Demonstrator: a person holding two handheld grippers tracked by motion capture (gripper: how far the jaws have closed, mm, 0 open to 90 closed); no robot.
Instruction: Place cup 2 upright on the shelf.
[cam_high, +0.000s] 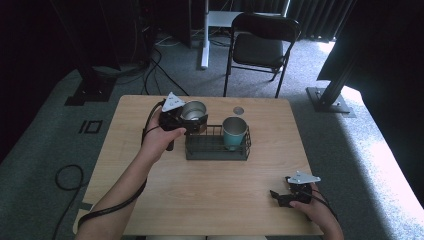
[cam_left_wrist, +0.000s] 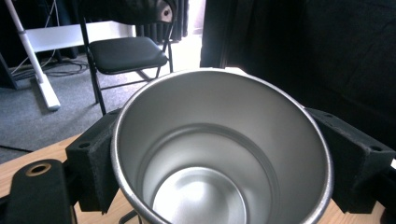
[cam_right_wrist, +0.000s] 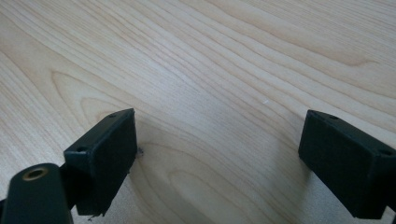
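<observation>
A steel cup (cam_high: 194, 111) hangs over the left end of the black wire basket (cam_high: 216, 152), with my left gripper (cam_high: 186, 120) shut on it. In the left gripper view the steel cup (cam_left_wrist: 219, 154) shows its empty inside, and both black pads (cam_left_wrist: 91, 163) press its sides. A teal cup (cam_high: 234, 132) stands upright in the basket's right half. My right gripper (cam_high: 278, 196) rests low over the table near the front right, open. In the right gripper view my right gripper (cam_right_wrist: 217, 163) has bare wood between its jaws.
The wooden table (cam_high: 200, 200) has free room in front of the basket. A small round grommet (cam_high: 238, 110) sits near the far edge. A black folding chair (cam_high: 260, 45) and a white desk leg (cam_high: 204, 35) stand beyond the table.
</observation>
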